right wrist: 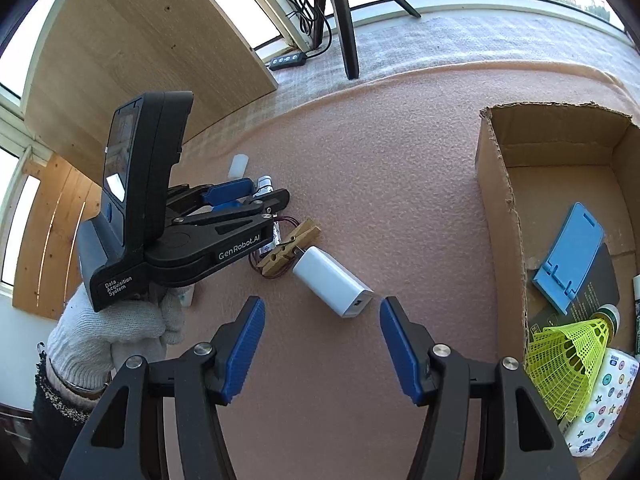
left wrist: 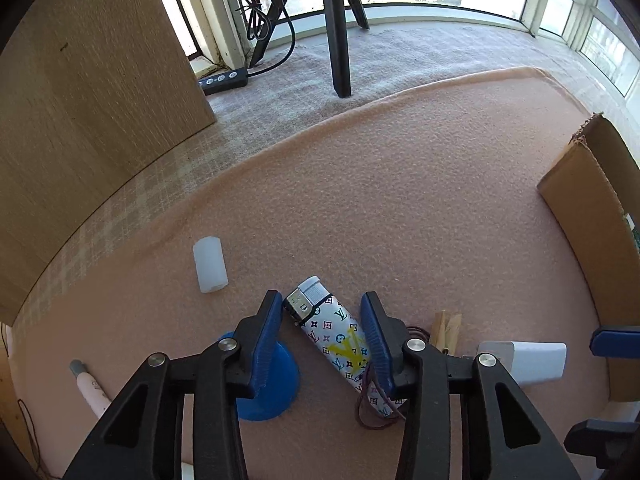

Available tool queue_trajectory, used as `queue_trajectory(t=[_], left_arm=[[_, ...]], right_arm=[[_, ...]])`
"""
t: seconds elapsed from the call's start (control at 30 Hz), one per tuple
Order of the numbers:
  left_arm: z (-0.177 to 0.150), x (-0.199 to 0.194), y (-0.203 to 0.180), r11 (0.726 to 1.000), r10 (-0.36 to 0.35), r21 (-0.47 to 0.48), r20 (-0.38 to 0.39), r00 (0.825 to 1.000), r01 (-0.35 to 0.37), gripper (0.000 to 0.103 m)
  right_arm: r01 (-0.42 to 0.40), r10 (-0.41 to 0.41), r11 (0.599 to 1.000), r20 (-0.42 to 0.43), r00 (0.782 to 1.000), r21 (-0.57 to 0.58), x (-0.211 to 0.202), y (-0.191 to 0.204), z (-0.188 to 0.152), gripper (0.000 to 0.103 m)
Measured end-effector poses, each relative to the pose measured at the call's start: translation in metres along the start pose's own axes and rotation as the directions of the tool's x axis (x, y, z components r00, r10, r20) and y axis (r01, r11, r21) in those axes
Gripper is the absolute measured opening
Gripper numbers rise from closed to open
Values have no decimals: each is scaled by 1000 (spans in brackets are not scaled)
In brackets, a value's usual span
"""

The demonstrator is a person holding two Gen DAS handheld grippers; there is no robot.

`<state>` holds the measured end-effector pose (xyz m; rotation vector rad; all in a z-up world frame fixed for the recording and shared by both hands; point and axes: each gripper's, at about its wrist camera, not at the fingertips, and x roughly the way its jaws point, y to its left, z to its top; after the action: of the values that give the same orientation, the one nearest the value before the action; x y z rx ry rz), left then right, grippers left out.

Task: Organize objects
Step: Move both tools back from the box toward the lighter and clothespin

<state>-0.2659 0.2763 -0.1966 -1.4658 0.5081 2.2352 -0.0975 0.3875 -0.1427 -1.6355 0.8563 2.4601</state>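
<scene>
just ahead of my left gripper (left wrist: 322, 338) sit a blue cone (left wrist: 276, 384), brown cord (left wrist: 368, 412) and clothespin (left wrist: 446, 330); its jaws flank the patterned lighter (left wrist: 336, 340), contact unclear. right gripper (right wrist: 322, 344) jaws spread, white charger (right wrist: 332, 282) beyond. cardboard box (right wrist: 496, 184) farther right.

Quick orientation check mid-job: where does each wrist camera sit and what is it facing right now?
Left wrist: on the left gripper, looking steeply down at the patterned lighter between its blue fingers.
Right wrist: on the right gripper, angled down at the white charger and cardboard box; the gloved left hand shows.
Shared: lighter, charger, clothespin, pink mat, tripod.
</scene>
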Motion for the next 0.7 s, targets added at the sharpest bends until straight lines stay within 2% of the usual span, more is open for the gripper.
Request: queue_trajectory(t=[0.23, 0.7], left_arm=[[-44, -20, -9, 998, -28, 51, 19, 999, 27, 42], [-126, -59, -21, 996, -95, 6, 52, 994, 95, 40]], right_arm=[[-10, 10, 1000, 7, 1000, -3, -5, 2, -5, 56], [-27, 27, 999, -8, 1000, -33, -6, 15, -25, 56]])
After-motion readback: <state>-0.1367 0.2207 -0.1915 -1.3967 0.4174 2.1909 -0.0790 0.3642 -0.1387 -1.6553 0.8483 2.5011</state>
